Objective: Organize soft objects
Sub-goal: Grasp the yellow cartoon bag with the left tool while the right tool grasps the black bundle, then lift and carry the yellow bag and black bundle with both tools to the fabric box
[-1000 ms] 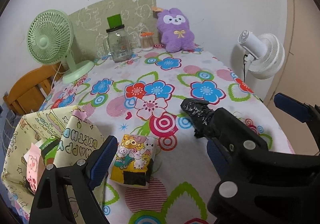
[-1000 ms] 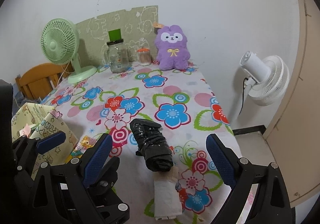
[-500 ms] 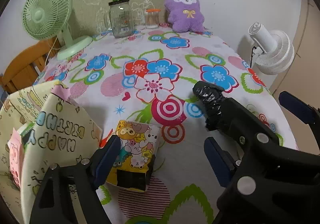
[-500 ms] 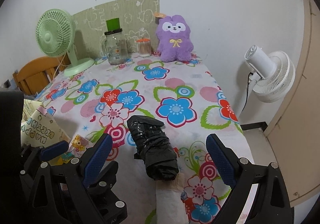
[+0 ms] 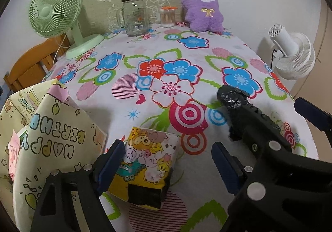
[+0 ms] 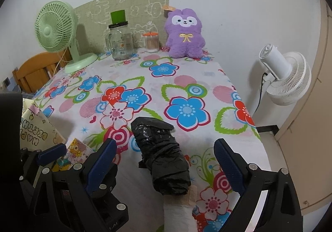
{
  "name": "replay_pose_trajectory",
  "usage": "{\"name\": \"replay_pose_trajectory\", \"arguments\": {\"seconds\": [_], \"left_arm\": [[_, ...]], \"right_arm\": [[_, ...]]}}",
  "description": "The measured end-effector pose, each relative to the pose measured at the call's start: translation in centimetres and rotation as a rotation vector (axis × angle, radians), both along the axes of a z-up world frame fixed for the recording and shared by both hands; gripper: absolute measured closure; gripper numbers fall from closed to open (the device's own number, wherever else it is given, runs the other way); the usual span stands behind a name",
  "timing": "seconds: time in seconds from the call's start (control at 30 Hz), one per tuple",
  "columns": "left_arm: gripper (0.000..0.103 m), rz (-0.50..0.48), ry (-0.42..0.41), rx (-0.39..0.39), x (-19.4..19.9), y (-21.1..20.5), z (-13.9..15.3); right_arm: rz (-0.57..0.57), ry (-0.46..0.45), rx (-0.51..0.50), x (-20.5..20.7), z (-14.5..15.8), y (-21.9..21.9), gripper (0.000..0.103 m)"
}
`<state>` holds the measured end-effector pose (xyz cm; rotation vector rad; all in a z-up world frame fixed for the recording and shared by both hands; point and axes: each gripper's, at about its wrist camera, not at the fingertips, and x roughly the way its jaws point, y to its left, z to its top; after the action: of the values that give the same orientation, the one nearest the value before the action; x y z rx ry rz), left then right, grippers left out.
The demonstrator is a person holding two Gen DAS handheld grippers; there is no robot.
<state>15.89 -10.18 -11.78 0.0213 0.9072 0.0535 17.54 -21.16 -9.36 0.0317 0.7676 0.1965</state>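
A yellow cartoon-print soft pack (image 5: 145,161) lies on the flowered tablecloth (image 5: 166,61). My left gripper (image 5: 168,166) is open around it, the left finger beside its edge. A black plastic-wrapped roll (image 6: 160,156) lies ahead between the fingers of my open right gripper (image 6: 164,164), with a white roll (image 6: 179,211) at its near end. The black roll also shows in the left wrist view (image 5: 234,101). A purple plush (image 6: 184,33) sits at the table's far edge.
A "Happy Birthday" paper bag (image 5: 47,142) stands at the left. At the back stand a green fan (image 5: 56,7), a glass jar (image 5: 134,18) and a small toothpick jar (image 5: 168,16). A white fan (image 6: 284,74) stands off the table's right edge. A wooden chair (image 5: 31,64) is at left.
My left gripper has moved forward and down onto the cartoon pack, which now sits between its fingers. My right gripper has closed in slightly on the black roll.
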Motion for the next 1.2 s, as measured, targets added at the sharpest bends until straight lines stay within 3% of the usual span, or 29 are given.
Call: {"name": "replay_pose_trajectory", "arguments": {"seconds": [0.2,0.37,0.53,0.73,0.9,1.2], "left_arm": [[0.016,-0.001,0.030,-0.006,0.5,0.2,-0.7],[0.023,0.015,0.031,-0.019,0.5,0.6,-1.1],[0.044,-0.015,0.028,-0.038,0.1,0.0,-0.9],[0.048,-0.023,0.020,-0.018,0.1,-0.5,-0.9],[0.050,-0.027,0.015,0.000,0.0,-0.8,-0.9],[0.055,-0.030,0.028,-0.008,-0.5,-0.8,-0.7]], "right_arm": [[0.007,0.014,-0.016,0.5,-0.5,0.4,0.007],[0.013,0.015,-0.031,0.6,-0.8,0.8,0.007],[0.026,0.024,-0.013,0.9,-1.0,0.9,0.009],[0.035,0.077,0.000,1.3,-1.8,0.9,0.025],[0.039,0.127,0.012,1.6,-2.5,0.8,0.054],[0.055,0.133,0.035,0.9,-2.1,0.7,0.062]]}}
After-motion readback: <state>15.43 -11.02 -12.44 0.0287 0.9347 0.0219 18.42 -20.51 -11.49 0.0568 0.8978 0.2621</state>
